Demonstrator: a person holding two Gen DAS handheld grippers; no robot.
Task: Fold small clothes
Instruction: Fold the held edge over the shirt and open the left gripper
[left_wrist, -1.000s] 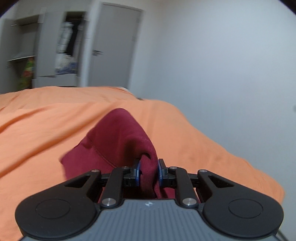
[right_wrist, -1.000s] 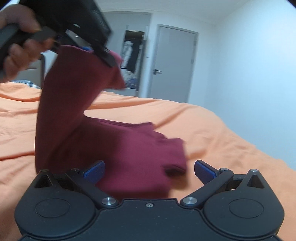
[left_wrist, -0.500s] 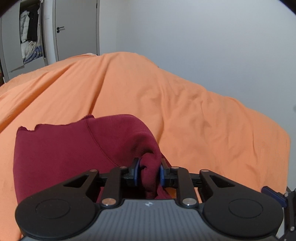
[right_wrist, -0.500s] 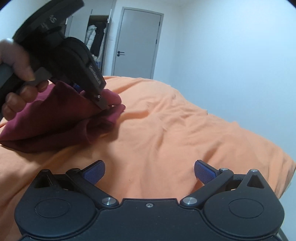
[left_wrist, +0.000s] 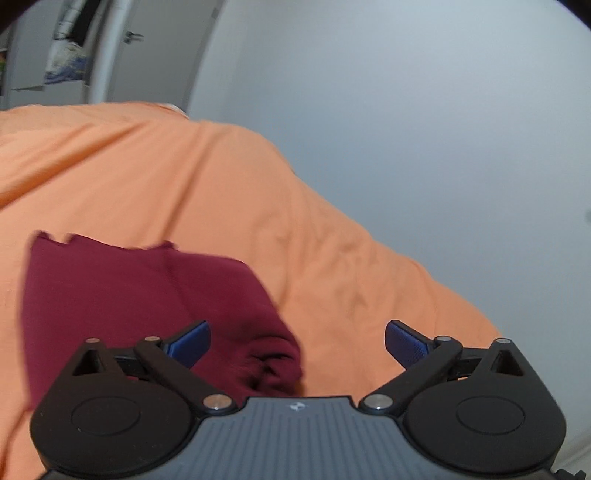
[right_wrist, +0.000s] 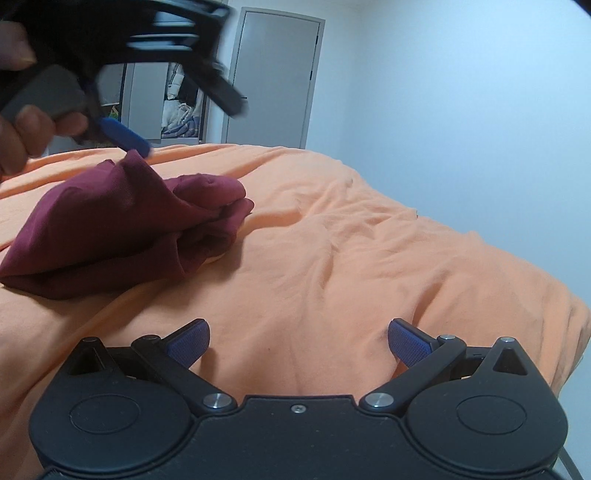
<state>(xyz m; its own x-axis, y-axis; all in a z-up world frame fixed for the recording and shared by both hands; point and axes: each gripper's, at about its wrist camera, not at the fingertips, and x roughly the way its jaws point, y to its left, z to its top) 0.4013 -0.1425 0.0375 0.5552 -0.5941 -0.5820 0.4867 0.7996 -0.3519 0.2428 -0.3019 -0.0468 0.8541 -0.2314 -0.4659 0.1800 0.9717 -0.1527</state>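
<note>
A small dark red garment lies folded on the orange bed cover. In the left wrist view its bunched corner sits just ahead of my left gripper, which is open with nothing between its blue pads. The right wrist view shows the same garment at the left, with the left gripper blurred just above it, held by a hand. My right gripper is open over bare orange cover, well to the right of the garment.
A grey door and an open wardrobe holding clothes stand beyond the bed. A pale wall runs along the right side. The bed's right edge drops off near my right gripper.
My left gripper has let go of the red garment's corner, opened and lifted slightly; the corner now rests on the bed. The right gripper has stayed open and hardly moved over the last half second.
</note>
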